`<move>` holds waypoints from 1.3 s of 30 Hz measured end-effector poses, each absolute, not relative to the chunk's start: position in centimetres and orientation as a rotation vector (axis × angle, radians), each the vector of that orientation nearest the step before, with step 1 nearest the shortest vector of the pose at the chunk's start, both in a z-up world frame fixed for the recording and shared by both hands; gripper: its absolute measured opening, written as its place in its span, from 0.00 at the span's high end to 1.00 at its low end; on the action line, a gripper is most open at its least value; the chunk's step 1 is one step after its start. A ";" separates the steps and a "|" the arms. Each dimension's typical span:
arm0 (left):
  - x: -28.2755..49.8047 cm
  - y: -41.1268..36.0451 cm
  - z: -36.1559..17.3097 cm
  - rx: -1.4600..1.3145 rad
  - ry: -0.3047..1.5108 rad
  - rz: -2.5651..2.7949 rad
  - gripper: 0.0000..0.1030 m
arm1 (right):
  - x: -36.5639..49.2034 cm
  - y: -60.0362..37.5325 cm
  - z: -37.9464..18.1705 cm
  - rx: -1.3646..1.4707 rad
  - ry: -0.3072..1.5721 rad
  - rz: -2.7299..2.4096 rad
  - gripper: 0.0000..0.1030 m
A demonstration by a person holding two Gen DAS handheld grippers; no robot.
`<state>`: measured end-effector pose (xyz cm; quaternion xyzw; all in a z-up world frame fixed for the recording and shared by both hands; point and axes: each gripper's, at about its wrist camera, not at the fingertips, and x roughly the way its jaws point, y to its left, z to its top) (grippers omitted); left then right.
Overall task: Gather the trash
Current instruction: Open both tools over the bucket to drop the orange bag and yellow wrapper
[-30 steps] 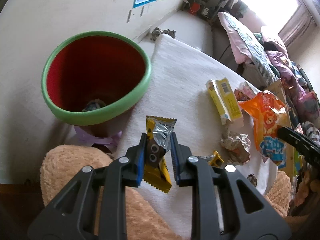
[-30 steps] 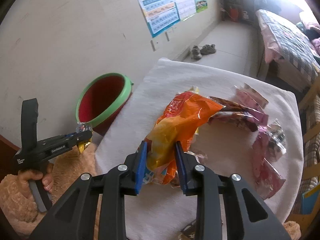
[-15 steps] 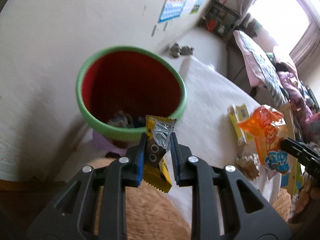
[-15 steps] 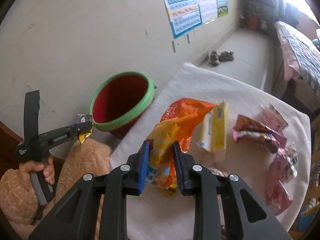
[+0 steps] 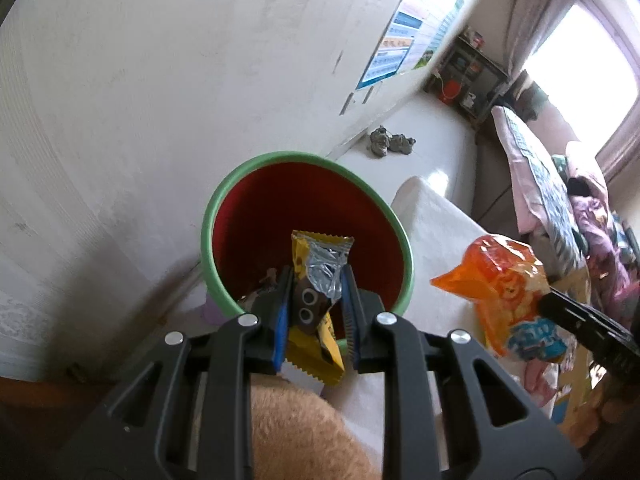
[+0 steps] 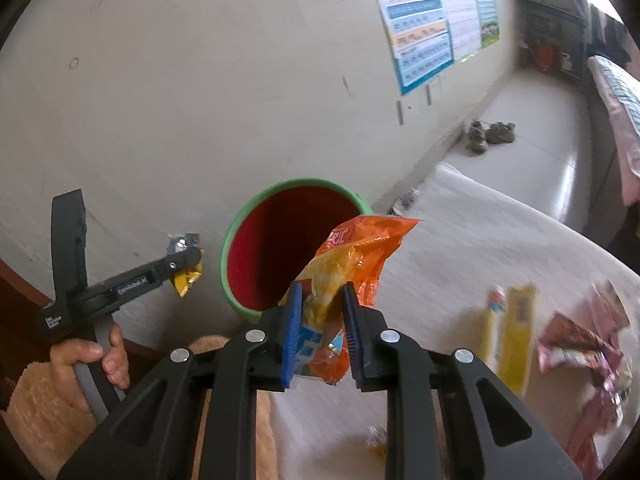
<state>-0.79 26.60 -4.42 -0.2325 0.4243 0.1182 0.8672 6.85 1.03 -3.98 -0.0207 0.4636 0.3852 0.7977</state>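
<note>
We count two grippers, each clamped on one wrapper. Our left gripper point(image 5: 314, 294) pinches a yellow snack wrapper point(image 5: 316, 280), its blue pads nearly together, held over the near rim of the single red bucket point(image 5: 256, 184) with the green lip. Our right gripper point(image 6: 320, 312) grips an orange chip bag point(image 6: 352, 256) just beside that bucket. Farther on the white table point(image 6: 460, 240) lie two yellow packets point(image 6: 512, 324) and several pink wrappers point(image 6: 576, 344), with bare cloth between.
</note>
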 end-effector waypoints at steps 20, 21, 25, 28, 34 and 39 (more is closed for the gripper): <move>1.9 26.3 -5.7 -0.491 0.919 0.277 0.46 | 9.6 0.7 -3.0 0.046 0.977 0.798 0.54; 1.8 26.1 -5.6 -0.490 0.914 0.274 0.45 | 9.5 0.2 -3.0 0.048 0.974 0.791 0.54; 1.8 25.1 -4.8 -0.465 0.903 0.254 0.44 | 8.9 -2.2 -2.8 0.061 0.965 0.766 0.53; 1.4 23.9 -4.0 -0.451 0.888 0.230 0.44 | 7.9 -4.2 -2.4 0.035 0.934 0.744 0.50; 0.8 20.8 -4.3 -0.439 0.901 0.174 0.40 | 6.4 -8.7 -3.0 0.000 0.923 0.659 0.45; 0.9 17.7 -5.5 -0.433 0.951 0.104 0.40 | 5.2 -12.2 -4.0 0.006 0.935 0.582 0.45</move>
